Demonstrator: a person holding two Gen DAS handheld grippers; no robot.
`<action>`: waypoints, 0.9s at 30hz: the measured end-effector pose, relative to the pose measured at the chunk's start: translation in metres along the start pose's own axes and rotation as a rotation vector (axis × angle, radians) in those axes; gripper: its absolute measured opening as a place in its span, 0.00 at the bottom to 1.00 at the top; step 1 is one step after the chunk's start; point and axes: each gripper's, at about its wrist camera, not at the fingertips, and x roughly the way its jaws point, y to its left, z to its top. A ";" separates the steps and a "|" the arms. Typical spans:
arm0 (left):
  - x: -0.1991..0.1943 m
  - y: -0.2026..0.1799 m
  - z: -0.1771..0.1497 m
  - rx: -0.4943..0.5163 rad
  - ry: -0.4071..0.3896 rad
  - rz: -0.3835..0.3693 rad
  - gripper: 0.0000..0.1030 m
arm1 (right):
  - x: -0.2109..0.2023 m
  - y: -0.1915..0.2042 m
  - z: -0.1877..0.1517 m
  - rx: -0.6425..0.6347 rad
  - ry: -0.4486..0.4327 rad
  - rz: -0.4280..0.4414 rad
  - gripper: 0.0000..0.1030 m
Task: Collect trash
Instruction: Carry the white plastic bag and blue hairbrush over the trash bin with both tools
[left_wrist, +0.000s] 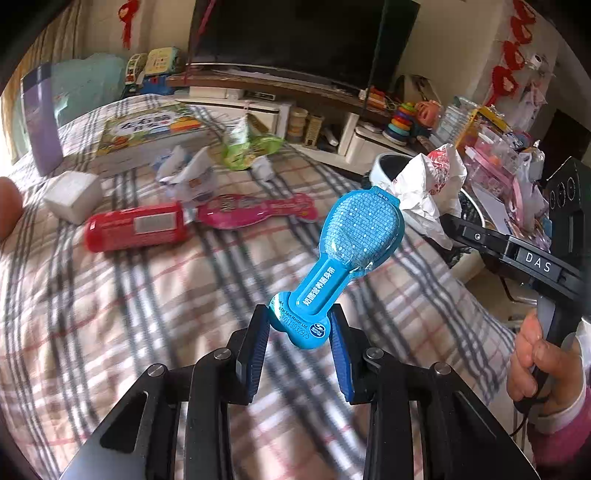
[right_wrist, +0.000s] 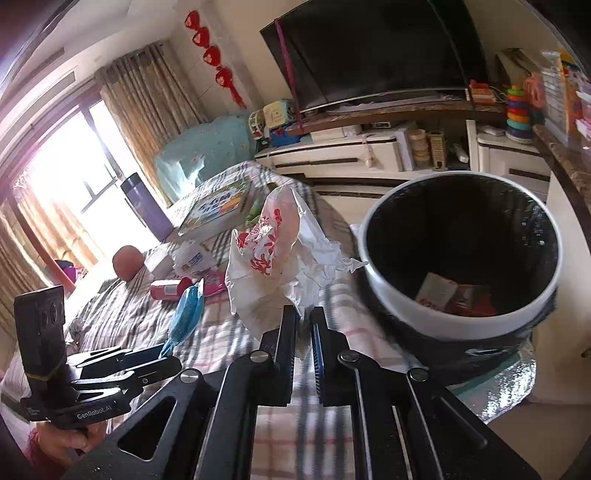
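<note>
Left wrist view: the left gripper (left_wrist: 300, 334) pinches the blue wrapper (left_wrist: 347, 254) only at its narrow bottom end, with the wide head sticking up and forward, clear of the plaid cloth (left_wrist: 110, 314). That is the weak spot: the hold is small and the long part hangs free, so a quick swing toward the bin could twist it out of the pads, and it would land back on the cloth. The left tool points up the bed, tilted a little right. More trash lies well ahead: a red tube (left_wrist: 135, 227), a pink wrapper (left_wrist: 258, 210) and crumpled paper (left_wrist: 186, 175). At the right edge a hand (left_wrist: 539, 354) grips the other tool's handle.

Right wrist view: the right gripper (right_wrist: 303, 325) is nearly closed on a corner of the white bag (right_wrist: 273, 258), though the blur makes it hard to judge how much film it has. The bag billows above the cloth, just beside the bin (right_wrist: 458, 325), which holds some scraps. Thin film may slip or catch the rim and fall outside. The tool points forward, bin to its right.
</note>
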 end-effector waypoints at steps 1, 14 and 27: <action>0.002 -0.002 0.001 0.002 0.001 -0.004 0.30 | -0.002 -0.002 0.000 0.002 -0.003 -0.004 0.08; 0.023 -0.034 0.019 0.035 0.005 -0.038 0.30 | -0.023 -0.035 -0.001 0.050 -0.037 -0.044 0.08; 0.045 -0.060 0.041 0.080 0.010 -0.057 0.30 | -0.041 -0.066 0.007 0.094 -0.074 -0.090 0.08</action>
